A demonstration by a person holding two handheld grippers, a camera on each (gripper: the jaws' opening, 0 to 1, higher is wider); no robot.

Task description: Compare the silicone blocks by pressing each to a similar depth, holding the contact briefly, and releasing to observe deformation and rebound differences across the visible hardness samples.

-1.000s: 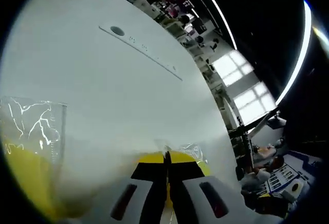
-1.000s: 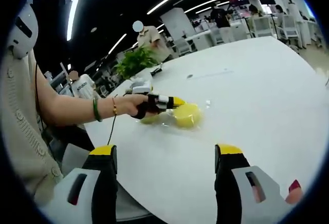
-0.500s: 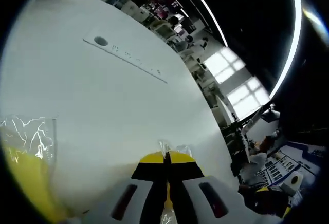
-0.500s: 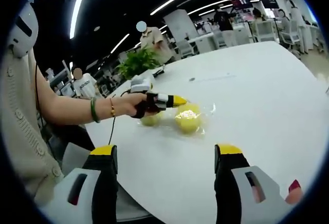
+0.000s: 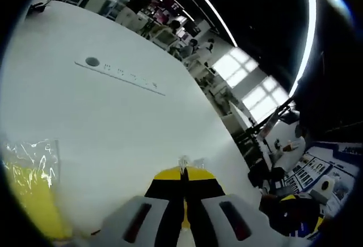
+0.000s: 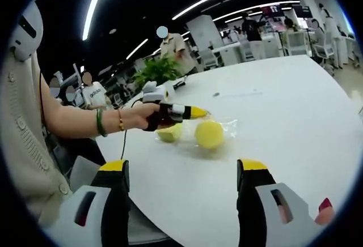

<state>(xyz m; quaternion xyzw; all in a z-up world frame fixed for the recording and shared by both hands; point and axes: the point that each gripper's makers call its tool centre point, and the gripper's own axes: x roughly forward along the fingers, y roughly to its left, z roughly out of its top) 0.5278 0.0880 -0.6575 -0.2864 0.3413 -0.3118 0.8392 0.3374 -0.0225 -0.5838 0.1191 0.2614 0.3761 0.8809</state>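
Two silicone blocks lie in clear plastic wrap on the white table (image 6: 295, 105): a round yellow block (image 6: 209, 134) and a paler greenish one (image 6: 169, 133). A person's hand (image 6: 148, 115) holds my left gripper (image 6: 195, 111) just above and between them, apart from both. Its jaws are shut (image 5: 183, 173), and a crinkle of clear plastic (image 5: 185, 161) shows just past the tips. A wrapped yellow block (image 5: 28, 193) sits at the left edge of the left gripper view. My right gripper (image 6: 182, 170) hangs open and empty, nearer than the blocks.
A long strip with a dark round spot (image 5: 116, 72) lies farther along the table (image 5: 113, 122). A potted plant (image 6: 159, 68) stands at the table's far edge. People and desks fill the hall behind. A sleeve (image 6: 22, 139) shows at the left.
My left gripper has lifted off the round yellow block, which no longer shows under its tips. The block has sprung back to a round shape. The right gripper has held still.
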